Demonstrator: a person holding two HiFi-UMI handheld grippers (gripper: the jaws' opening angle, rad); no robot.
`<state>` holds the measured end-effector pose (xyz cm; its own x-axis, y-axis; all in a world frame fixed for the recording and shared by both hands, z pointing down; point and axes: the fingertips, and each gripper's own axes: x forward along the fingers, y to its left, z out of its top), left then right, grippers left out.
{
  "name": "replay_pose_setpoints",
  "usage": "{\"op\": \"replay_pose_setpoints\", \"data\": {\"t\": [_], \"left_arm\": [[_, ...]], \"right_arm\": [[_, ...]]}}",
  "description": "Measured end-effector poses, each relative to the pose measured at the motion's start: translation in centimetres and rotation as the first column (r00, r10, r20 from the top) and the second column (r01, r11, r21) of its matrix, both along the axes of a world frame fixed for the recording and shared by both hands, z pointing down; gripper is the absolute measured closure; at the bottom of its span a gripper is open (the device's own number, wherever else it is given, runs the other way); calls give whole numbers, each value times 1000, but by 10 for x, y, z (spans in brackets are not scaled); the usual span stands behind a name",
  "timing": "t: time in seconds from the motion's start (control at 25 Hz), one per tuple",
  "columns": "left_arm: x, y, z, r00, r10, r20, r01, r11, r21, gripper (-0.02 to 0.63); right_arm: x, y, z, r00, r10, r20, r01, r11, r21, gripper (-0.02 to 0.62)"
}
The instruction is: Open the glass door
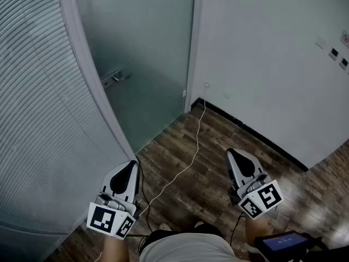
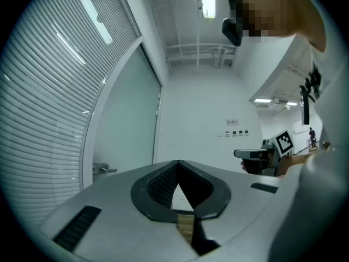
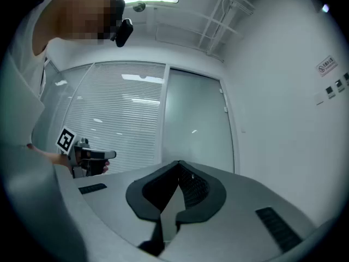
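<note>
The frosted glass door point(image 1: 142, 48) stands shut ahead in its pale frame, with a metal lever handle point(image 1: 114, 76) on its left side. My left gripper point(image 1: 131, 165) is low at the left, well short of the handle, with its jaws shut and nothing between them. My right gripper point(image 1: 231, 153) is level with it at the right, also shut and empty. In the left gripper view the closed tips point(image 2: 177, 164) point towards the door point(image 2: 122, 124), and the handle point(image 2: 103, 169) shows at the left. The right gripper view has its tips point(image 3: 179, 164) below the door point(image 3: 196, 124).
A curved glass partition with blinds point(image 1: 32, 91) runs along the left. A white wall point(image 1: 262, 53) with a black skirting and small switches point(image 1: 334, 53) fills the right. A white cable point(image 1: 191, 157) trails over the wooden floor point(image 1: 185, 179). A small screen point(image 1: 283, 242) sits at bottom right.
</note>
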<state>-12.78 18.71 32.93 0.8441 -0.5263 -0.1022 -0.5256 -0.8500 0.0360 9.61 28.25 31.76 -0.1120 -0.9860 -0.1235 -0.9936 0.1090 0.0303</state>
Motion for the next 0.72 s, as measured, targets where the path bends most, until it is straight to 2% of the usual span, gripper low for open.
{"op": "replay_pose_setpoints", "data": {"t": [0.24,0.4,0.72], "left_arm": [[-37,-22,8,1000,1,-1,-1,1000,-8,606],[-49,-30,14,1000,8,12,-8,1000,-6,607],[-50,-66,22,1000,-8,14,8,1000,-6,606]], "right_arm": [[-37,-16,12,1000,8,10,-8,1000,-6,595],[-59,-28,21,1000,-16,8,16,1000,-24,595],[-61,-74,28,999,-54,4,54,998,-20,595]]}}
